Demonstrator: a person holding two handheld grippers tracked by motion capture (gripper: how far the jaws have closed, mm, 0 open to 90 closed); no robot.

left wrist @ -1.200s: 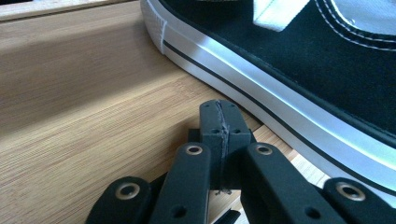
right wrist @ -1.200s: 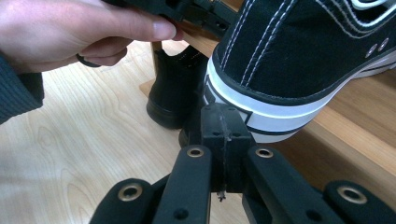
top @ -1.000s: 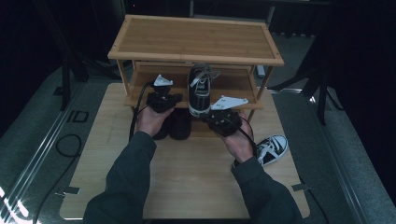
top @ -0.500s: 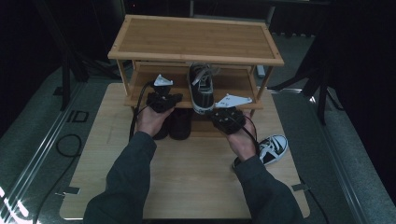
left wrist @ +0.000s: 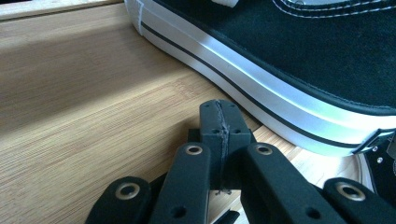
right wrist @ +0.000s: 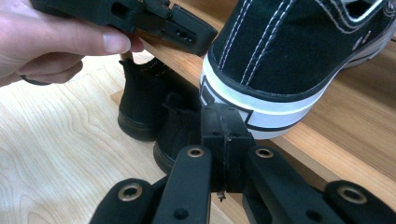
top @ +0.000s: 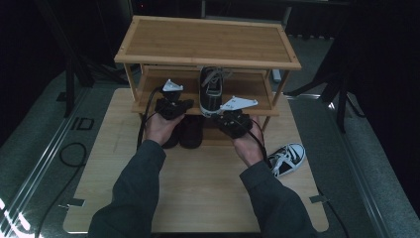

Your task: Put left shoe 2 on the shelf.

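Sneaker [top: 210,91] on shelf [top: 255,87], heel toward person (lengthwise front-back).

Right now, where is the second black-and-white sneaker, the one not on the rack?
In the high view the loose sneaker lies on the table at the right, beside the person's right forearm, below and right of the shoe rack.

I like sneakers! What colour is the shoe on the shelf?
The sneaker is black with white sole and stitching, clearest in the right gripper view.

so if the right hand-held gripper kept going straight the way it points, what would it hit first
Most likely the white rubber heel of the black sneaker on the shelf, just beyond the shut right hand-held gripper; depth is hard to judge.
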